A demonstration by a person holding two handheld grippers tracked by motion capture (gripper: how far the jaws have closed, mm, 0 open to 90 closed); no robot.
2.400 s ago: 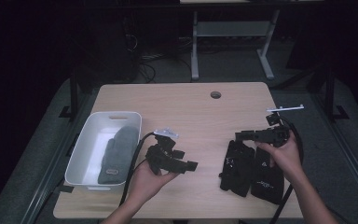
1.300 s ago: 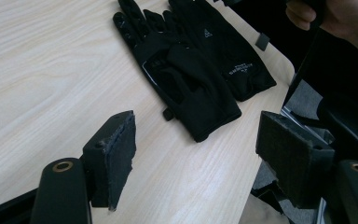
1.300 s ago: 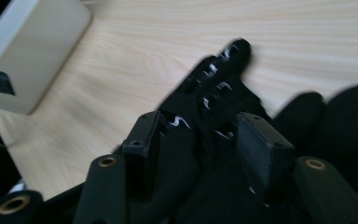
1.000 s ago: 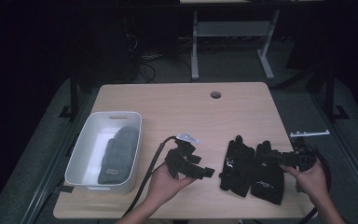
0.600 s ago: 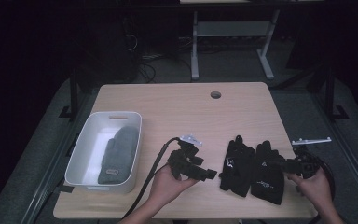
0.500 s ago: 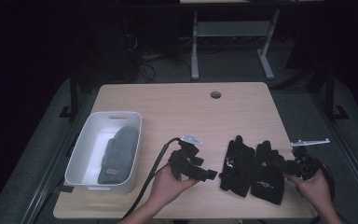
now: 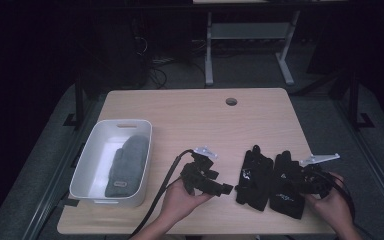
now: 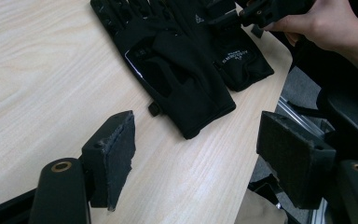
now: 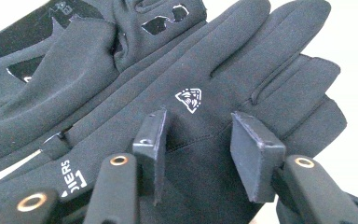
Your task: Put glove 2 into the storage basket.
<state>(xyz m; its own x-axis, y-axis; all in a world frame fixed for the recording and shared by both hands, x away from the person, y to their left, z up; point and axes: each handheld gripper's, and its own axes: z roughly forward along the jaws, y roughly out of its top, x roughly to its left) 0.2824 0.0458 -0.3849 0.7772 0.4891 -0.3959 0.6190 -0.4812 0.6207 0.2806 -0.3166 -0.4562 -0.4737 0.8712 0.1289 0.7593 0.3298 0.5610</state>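
Overhead, two black gloves (image 7: 272, 180) lie at the counter's (image 7: 190, 115) five o'clock, fingertips toward twelve. Left tongs (image 8: 196, 154) gape wide, empty. Right tongs (image 9: 198, 140), just narrowing, straddle the right glove (image 9: 223, 93).

Markings on the black gloves

The near black glove (image 9: 205, 140) bears a small white emblem (image 9: 189, 100) just above the right tongs (image 9: 198, 140), and white letters reading "IERS" (image 9: 72, 179) by its cuff, left of them. Ahead of the left tongs (image 8: 196, 154), the far black glove (image 8: 233, 51) shows white print (image 8: 234, 57) too small to read.
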